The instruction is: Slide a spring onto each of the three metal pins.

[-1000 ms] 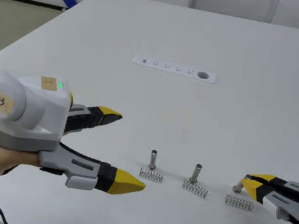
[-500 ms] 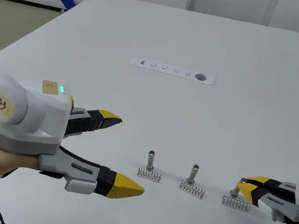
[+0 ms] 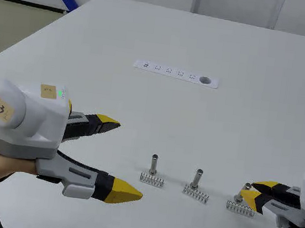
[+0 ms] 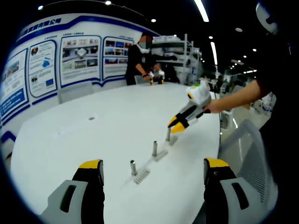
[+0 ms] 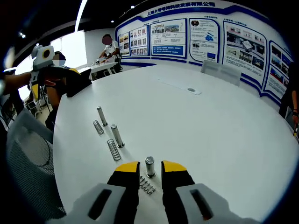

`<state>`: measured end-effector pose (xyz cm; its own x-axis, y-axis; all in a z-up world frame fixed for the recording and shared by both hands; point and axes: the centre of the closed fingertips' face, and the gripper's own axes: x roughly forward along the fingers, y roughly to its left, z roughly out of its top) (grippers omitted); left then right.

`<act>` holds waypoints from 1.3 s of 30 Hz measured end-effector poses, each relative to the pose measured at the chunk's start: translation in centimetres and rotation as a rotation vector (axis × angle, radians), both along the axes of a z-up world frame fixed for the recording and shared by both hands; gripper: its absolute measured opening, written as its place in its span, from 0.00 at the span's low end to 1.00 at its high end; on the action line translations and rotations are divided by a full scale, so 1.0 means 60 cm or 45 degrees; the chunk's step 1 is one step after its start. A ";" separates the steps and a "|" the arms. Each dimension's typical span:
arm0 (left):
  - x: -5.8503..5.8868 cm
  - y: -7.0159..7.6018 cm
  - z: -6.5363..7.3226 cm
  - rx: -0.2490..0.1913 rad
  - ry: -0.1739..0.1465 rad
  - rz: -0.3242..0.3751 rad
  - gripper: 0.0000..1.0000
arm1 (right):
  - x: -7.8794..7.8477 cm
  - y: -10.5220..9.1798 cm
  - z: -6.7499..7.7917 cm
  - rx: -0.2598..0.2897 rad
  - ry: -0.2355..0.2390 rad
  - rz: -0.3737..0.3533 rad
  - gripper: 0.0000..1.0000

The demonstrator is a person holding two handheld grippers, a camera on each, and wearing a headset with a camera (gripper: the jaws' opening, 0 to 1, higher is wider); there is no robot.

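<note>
Yellow-tipped grey left gripper [image 3: 126, 159], held level, has its jaws spread wide; well apart from it, the matching right gripper [image 3: 250, 191] holds its jaws narrowly parted.

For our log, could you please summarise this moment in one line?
right gripper: open around pin | left gripper: open, hovering | springs: none mounted

right hand-held gripper [image 3: 249, 192]: body cut by edge | rightmost pin [image 3: 247, 187]: shaft part-hidden

Table [image 3: 271, 56]: white, broad
Socket strip [image 3: 176, 73]: flush in the tabletop, far side
Wall boards [image 5: 187, 35]: blue and white
Chair [image 5: 28, 163]: mesh, beside table
</note>
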<state>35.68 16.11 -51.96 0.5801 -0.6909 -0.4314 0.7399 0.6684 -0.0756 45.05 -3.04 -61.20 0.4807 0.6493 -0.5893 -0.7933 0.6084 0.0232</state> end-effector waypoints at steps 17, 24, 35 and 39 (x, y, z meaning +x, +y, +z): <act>0.008 -0.008 -0.014 0.014 0.023 -0.020 0.90 | -0.029 -0.036 -0.028 -0.184 -0.004 0.224 0.25; 0.015 -0.013 -0.017 0.008 0.026 -0.024 0.90 | -0.030 -0.032 -0.053 -0.215 0.026 0.278 0.26; 0.018 -0.017 -0.024 0.003 0.041 -0.030 0.90 | -0.032 -0.022 -0.083 -0.216 0.095 0.356 0.26; 0.015 -0.011 -0.028 0.015 0.052 -0.026 0.90 | -0.030 -0.015 -0.088 -0.215 0.090 0.388 0.26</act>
